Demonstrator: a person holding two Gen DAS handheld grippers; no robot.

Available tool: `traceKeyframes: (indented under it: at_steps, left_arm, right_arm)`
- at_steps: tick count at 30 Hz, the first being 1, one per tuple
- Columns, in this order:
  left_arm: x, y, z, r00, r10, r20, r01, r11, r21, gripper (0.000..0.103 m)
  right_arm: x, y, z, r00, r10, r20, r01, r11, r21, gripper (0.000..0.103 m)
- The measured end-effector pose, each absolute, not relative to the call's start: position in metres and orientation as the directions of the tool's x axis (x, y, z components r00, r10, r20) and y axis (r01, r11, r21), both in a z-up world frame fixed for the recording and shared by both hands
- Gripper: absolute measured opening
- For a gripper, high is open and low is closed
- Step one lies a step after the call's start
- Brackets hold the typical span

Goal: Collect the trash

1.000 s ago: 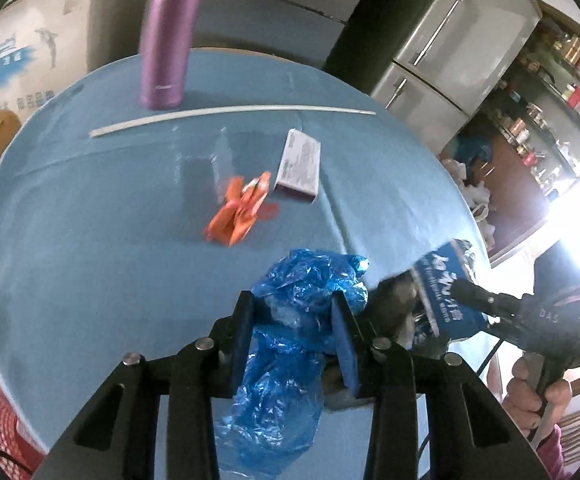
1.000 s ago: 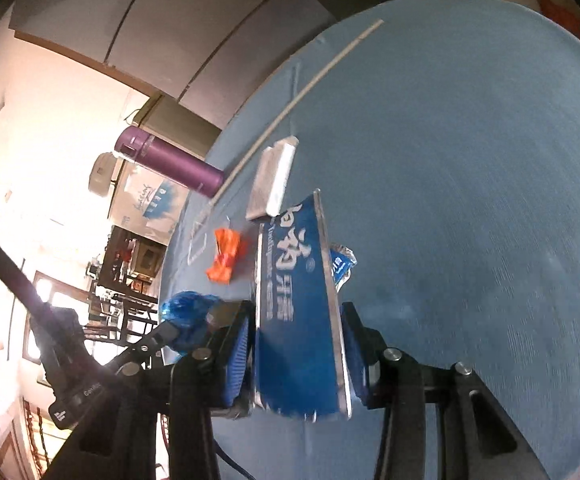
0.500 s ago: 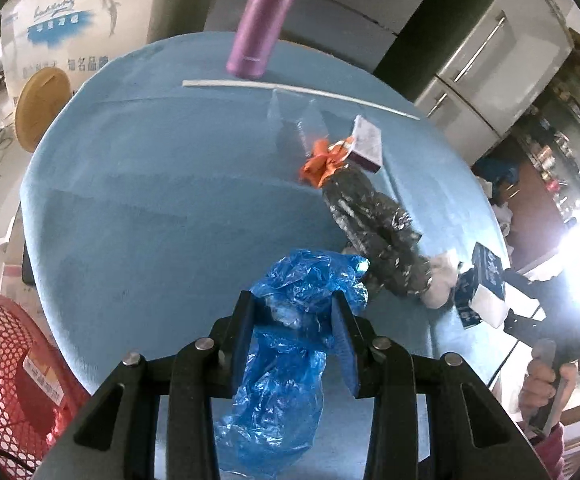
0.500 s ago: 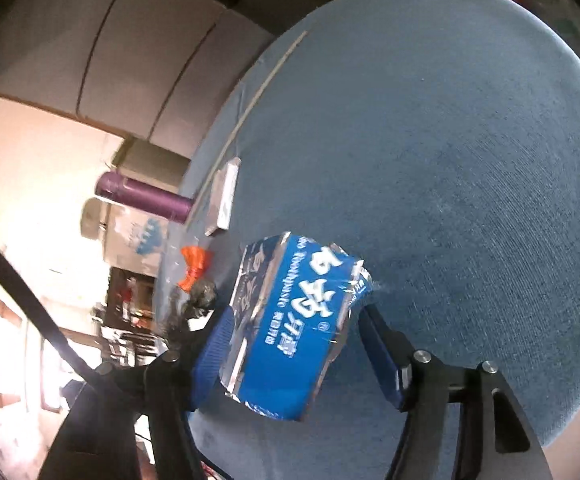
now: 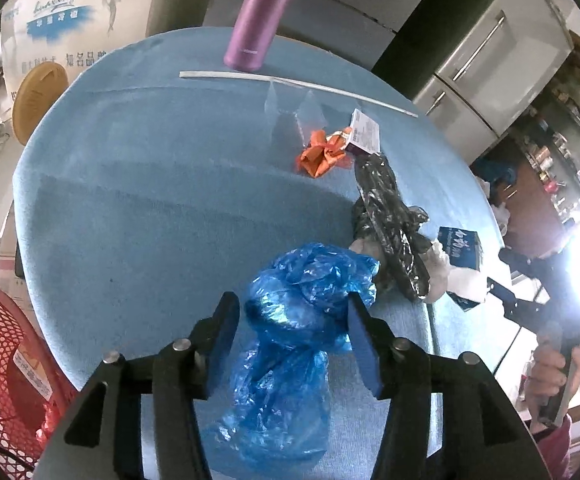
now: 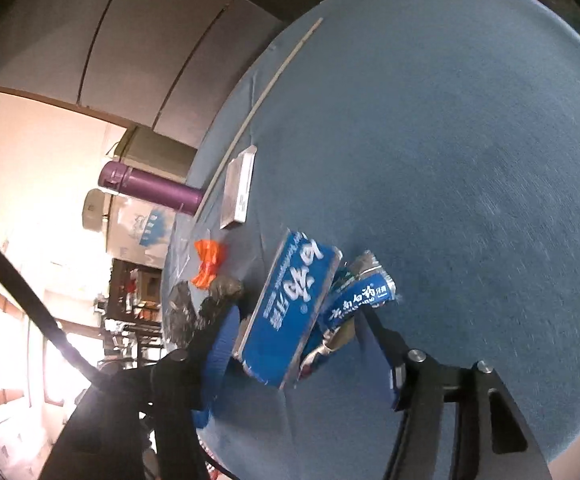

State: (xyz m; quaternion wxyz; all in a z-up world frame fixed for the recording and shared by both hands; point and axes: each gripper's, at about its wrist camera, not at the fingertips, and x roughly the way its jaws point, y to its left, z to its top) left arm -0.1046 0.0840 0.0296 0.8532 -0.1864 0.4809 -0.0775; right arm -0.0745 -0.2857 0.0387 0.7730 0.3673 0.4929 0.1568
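Both tongs spread wide over the trash on the blue table (image 5: 149, 200)

The left gripper (image 5: 294, 332) has its fingers well apart – the crumpled blue plastic bag (image 5: 302, 320) sits loose between them. The right gripper (image 6: 298, 344) is also parted, straddling the blue toothpaste box (image 6: 294, 304) and a torn blue wrapper (image 6: 362, 296) – whether either pad touches them is unclear.

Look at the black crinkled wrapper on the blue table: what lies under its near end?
White crumpled paper pokes out beneath the black wrapper, beside the blue plastic bag in the left tongs. Whatever else sits under the wrapper is covered.
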Motion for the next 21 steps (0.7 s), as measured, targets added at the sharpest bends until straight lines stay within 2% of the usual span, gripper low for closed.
traceKeyframes:
  at_steps: [5, 8, 9, 12, 16, 20, 21]
  left_arm:
    - [-0.107, 0.077, 0.027, 0.523, -0.306, -0.796, -0.033, 0.925, -0.378, 0.059]
    - [-0.109, 0.069, 0.026, 0.528, -0.295, -0.797, -0.015, 0.934, -0.356, 0.059]
    - [-0.109, 0.067, 0.026, 0.528, -0.290, -0.798, -0.013, 0.937, -0.349, 0.058]
    - [-0.110, 0.063, 0.026, 0.537, -0.280, -0.796, -0.002, 0.943, -0.333, 0.051]
    - [-0.112, 0.062, 0.029, 0.551, -0.273, -0.789, 0.001, 0.945, -0.326, 0.049]
    - [-0.114, 0.068, 0.033, 0.562, -0.263, -0.784, -0.013, 0.945, -0.327, 0.049]
    - [-0.115, 0.069, 0.034, 0.565, -0.266, -0.781, -0.014, 0.943, -0.332, 0.049]
  right_arm:
    - [-0.062, -0.273, 0.051, 0.496, 0.493, -0.714, 0.117, 0.777, 0.618, 0.065]
    - [-0.056, -0.253, 0.061, 0.515, 0.422, -0.747, 0.058, 0.851, 0.521, 0.064]
    - [-0.054, -0.247, 0.064, 0.513, 0.420, -0.749, 0.035, 0.861, 0.507, 0.061]
    - [-0.050, -0.226, 0.073, 0.504, 0.429, -0.750, -0.040, 0.879, 0.476, 0.039]
    - [-0.050, -0.200, 0.079, 0.483, 0.456, -0.748, -0.124, 0.881, 0.457, 0.039]
    - [-0.042, -0.188, 0.069, 0.446, 0.416, -0.793, -0.078, 0.900, 0.429, 0.040]
    - [-0.039, -0.191, 0.067, 0.424, 0.428, -0.798, -0.053, 0.891, 0.450, 0.044]
